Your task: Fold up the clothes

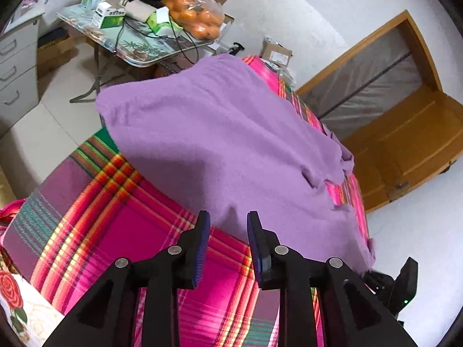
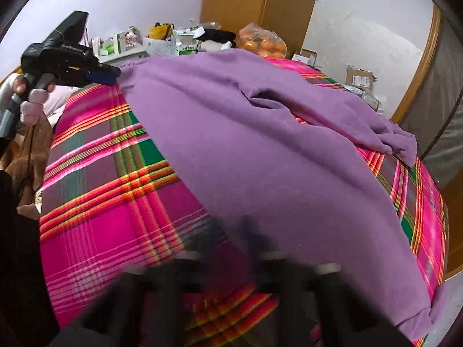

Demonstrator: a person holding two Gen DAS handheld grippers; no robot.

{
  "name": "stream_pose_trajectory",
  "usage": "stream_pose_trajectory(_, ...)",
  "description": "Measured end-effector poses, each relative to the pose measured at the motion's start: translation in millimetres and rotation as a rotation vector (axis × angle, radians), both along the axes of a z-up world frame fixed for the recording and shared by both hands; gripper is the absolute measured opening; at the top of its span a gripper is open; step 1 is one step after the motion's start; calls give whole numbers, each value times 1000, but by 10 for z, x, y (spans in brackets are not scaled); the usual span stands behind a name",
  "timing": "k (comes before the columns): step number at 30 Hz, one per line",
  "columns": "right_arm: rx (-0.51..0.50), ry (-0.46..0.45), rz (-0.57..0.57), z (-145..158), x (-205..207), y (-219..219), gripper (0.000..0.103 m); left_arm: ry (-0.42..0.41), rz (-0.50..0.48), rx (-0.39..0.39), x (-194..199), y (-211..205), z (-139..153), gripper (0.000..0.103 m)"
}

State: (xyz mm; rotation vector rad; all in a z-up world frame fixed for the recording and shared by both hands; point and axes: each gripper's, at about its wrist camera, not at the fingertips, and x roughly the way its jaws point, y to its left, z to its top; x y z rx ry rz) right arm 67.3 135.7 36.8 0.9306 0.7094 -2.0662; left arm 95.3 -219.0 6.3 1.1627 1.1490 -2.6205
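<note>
A: Where is the garment to be found?

B: A purple garment (image 1: 220, 144) is spread over a bed covered with a pink plaid sheet (image 1: 115, 225). Most of the far and right part of the sheet is covered by it, and a bunched fold (image 2: 399, 141) is seen at its far right edge. The near left part of the sheet is left bare.

A: How is the left gripper (image 1: 228, 225) held?

B: Its jaws are seen partly apart, and nothing is pinched between them. It is poised just over the near edge of the garment, without the cloth being gripped. From the right wrist view the left gripper (image 2: 107, 75) is seen beside the garment's far left corner, held by a gloved hand (image 2: 31, 101).

A: And the right gripper (image 2: 249, 231)?

B: It is badly blurred in its own view, low over the garment's near edge. Its jaws are taken to be closed; whether cloth is caught between them cannot be told.

A: What is noted behind the bed?

B: A cluttered worktop (image 1: 139, 49) is seen, with boxes and a bag of oranges (image 1: 196, 14) on it.
</note>
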Motion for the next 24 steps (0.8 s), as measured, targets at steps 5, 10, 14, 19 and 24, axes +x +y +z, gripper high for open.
stream_pose_trajectory(5, -49, -65, 59, 204, 176, 75, 2, 6, 48, 4, 71, -117, 27, 27)
stream_pose_trajectory(10, -120, -115, 160, 447, 545, 230, 2, 15, 124, 9, 150, -313, 37, 28)
stream_pose_trajectory(14, -126, -162, 119, 339, 540, 387, 2, 20, 189, 26, 196, -494, -2, 35)
stream_pose_trajectory(19, -99, -118, 42, 291, 502, 397, 4, 21, 262, 26, 229, -702, -74, 41)
stream_pose_trajectory(24, -138, -76, 95, 358, 555, 170, 28, 23, 261, 29, 105, -775, -150, 43)
